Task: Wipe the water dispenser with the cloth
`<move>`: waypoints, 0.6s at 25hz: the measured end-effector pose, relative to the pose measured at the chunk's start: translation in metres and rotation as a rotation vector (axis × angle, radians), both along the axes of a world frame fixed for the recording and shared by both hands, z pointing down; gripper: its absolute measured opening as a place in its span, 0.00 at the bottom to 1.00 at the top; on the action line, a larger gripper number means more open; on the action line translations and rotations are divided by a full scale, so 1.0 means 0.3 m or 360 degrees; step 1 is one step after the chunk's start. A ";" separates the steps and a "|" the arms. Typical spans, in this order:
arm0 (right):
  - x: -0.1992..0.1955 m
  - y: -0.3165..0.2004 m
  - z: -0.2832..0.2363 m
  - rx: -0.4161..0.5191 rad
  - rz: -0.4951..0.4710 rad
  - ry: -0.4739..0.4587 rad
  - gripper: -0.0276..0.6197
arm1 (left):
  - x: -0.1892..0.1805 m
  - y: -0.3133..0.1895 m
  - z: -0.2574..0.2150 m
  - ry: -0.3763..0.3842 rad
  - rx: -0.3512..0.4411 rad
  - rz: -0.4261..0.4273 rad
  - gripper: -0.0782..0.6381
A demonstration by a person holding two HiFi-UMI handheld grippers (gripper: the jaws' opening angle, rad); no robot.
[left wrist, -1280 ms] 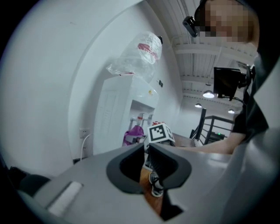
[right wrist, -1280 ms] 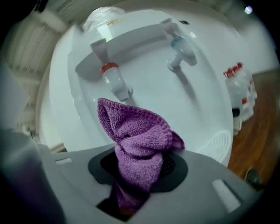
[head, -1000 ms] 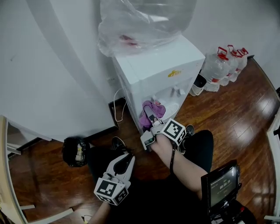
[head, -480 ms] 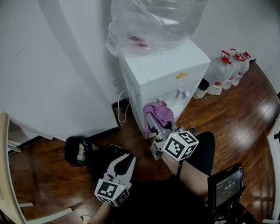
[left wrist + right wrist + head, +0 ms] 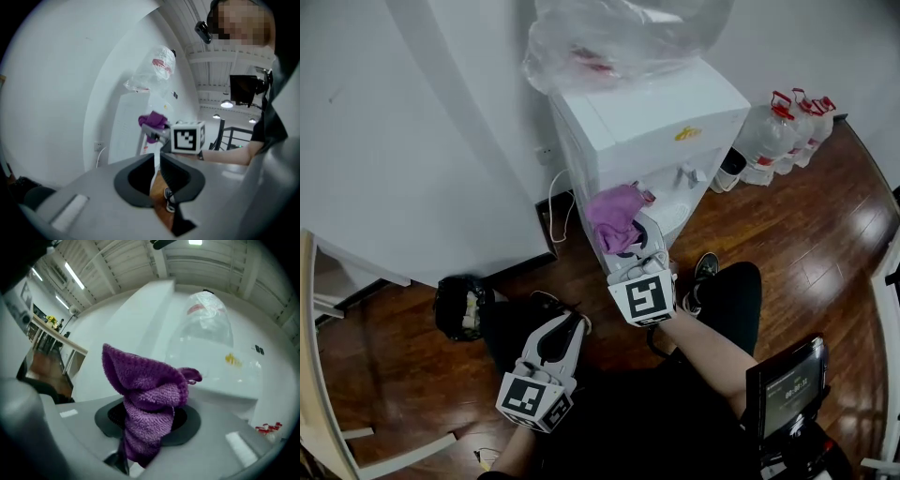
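Right gripper [image 5: 636, 251]: clamped on the purple cloth [image 5: 614, 214]. The right gripper view showed the pads pinching the lower part of the bundle, with most of the fabric standing free above them.
Left gripper [image 5: 561, 330]: jaws pressed together with nothing between them, held low over the person's lap, well apart from the work.
Cloth: bunched into a loose wad, raised to the front of the water dispenser [image 5: 656, 122] at tap level, at its left front corner, just beside the taps [image 5: 684, 173]. Contact with the white panel could not be confirmed from either view.
Water dispenser: white cabinet against the wall, bottle on top wrapped in a clear plastic bag [image 5: 619, 37]. Spare jugs [image 5: 778, 131] stood on the floor to its right.
Step in hand (judged): bringing the cloth onto the front face to begin a stroke; wiping looked early, with most surfaces not yet covered.
Technique (judged): press the free wad flat against the panel so fabric, not the hard jaw tips, meets the plastic. Use overlapping strokes from the corner across, light and even pressure.
Caution (judged): the grip sat low on the bundle, so a hard drag might pull it loose. Steer round the taps to avoid pressing a lever.
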State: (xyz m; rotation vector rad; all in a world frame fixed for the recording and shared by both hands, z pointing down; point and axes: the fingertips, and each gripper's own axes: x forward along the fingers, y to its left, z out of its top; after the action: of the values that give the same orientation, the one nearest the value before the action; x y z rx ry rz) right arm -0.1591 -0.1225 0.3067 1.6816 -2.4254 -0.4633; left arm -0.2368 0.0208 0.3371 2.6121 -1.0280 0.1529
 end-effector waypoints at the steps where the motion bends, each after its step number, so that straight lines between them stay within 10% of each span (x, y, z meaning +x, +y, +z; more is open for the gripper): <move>1: -0.001 -0.007 0.097 -0.0056 0.0010 0.0031 0.26 | -0.003 0.003 0.010 -0.0014 -0.0010 0.0005 0.19; 11: 0.105 -0.022 0.502 -0.0340 -0.0189 0.0053 0.27 | 0.040 -0.011 0.038 -0.0058 -0.0072 0.0035 0.19; 15: 0.326 -0.095 0.508 -0.0394 -0.0001 -0.0026 0.27 | 0.099 -0.027 0.038 -0.0047 -0.0075 0.0086 0.19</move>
State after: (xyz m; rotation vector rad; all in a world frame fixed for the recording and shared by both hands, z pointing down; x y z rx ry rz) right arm -0.0612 -0.1511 0.4591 1.5848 -2.3795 -0.1415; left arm -0.2070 0.0127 0.3485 2.6032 -0.9521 0.2262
